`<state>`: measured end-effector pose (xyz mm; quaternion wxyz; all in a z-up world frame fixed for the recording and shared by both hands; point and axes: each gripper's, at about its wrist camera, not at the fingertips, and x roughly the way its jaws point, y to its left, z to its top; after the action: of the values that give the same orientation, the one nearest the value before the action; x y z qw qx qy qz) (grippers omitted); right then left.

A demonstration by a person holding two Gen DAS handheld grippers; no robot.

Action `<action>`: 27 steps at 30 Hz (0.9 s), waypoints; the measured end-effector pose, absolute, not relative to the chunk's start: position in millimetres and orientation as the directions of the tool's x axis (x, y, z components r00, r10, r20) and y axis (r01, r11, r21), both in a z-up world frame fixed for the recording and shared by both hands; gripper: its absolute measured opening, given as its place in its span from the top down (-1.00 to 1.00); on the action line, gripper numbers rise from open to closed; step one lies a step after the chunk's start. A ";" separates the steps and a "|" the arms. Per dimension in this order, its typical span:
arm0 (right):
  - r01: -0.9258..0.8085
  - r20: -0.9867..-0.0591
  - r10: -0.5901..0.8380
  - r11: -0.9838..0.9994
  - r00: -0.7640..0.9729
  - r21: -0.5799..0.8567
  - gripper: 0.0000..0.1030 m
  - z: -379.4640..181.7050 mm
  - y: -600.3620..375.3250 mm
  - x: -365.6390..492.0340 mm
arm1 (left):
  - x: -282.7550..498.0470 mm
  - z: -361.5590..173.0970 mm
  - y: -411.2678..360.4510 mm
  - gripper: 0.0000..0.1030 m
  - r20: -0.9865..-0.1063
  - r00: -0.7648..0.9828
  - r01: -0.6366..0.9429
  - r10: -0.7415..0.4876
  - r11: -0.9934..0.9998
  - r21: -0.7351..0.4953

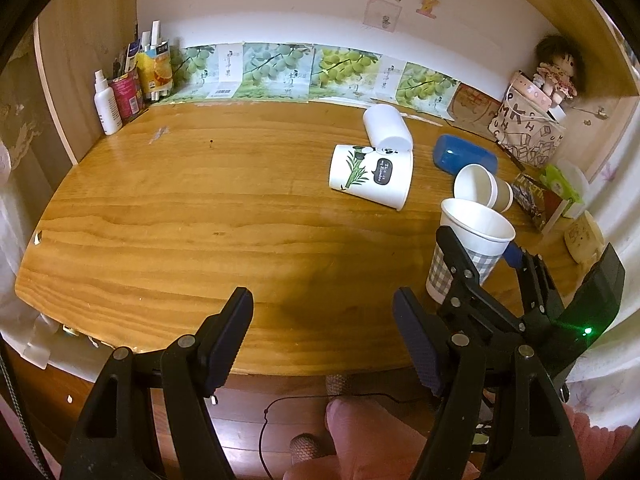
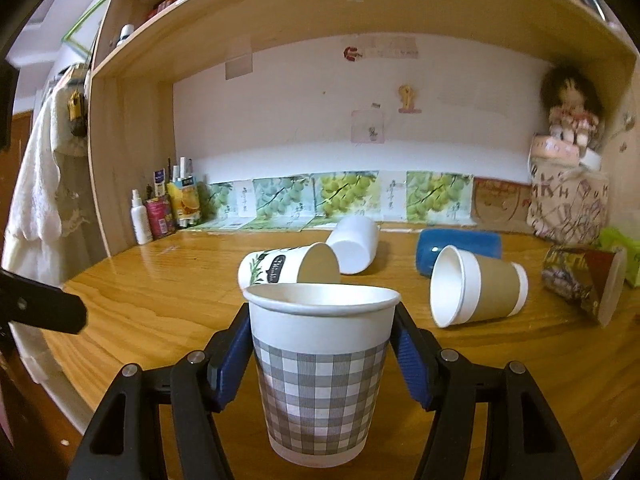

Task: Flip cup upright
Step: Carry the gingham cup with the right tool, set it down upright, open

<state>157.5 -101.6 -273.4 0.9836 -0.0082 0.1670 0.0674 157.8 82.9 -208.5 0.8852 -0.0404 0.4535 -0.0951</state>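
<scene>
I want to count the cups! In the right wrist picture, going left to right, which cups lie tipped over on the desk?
Bamboo cup → plain white cup → blue cup → brown-sleeved cup → dark printed cup.

Black two-finger grippers with blue pads, held by a person in pink.

The left gripper (image 1: 322, 336), along the bottom of its own view, has black plastic linkage arms with slotted cut-outs, round silver pivot screws and dark blue ribbed pads (image 1: 420, 354). The right gripper (image 2: 322, 354) is built alike, its pads (image 2: 414, 364) a brighter blue; in the left view's lower right its body carries a small green light. A thin black cable (image 1: 276, 424) loops at bottom centre, beside bare skin and a fuzzy pink sleeve (image 1: 592, 428).
</scene>
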 end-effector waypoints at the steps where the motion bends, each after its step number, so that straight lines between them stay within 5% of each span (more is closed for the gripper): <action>1: -0.132 -0.322 0.119 0.991 0.939 -0.016 -0.29 -274.7 -99.6 157.5 | 157.4 -209.1 83.2 -0.48 -0.796 0.570 0.130 -0.203 0.979 -0.156; 13: -0.125 -0.281 0.099 0.989 0.955 -0.076 -0.33 -282.5 -91.4 153.3 | 156.7 -206.9 79.1 -0.48 -0.794 0.571 0.145 -0.208 0.978 -0.153; 27: -0.165 -0.435 0.104 0.980 0.895 -0.107 -0.55 -300.0 -92.6 136.3 | 155.8 -201.1 70.1 -0.47 -0.817 0.518 0.224 -0.254 0.962 -0.157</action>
<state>136.3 -92.6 -300.0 0.9707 -0.0707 0.2189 0.0693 155.8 70.1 -201.1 0.8711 -0.0161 0.4713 -0.1372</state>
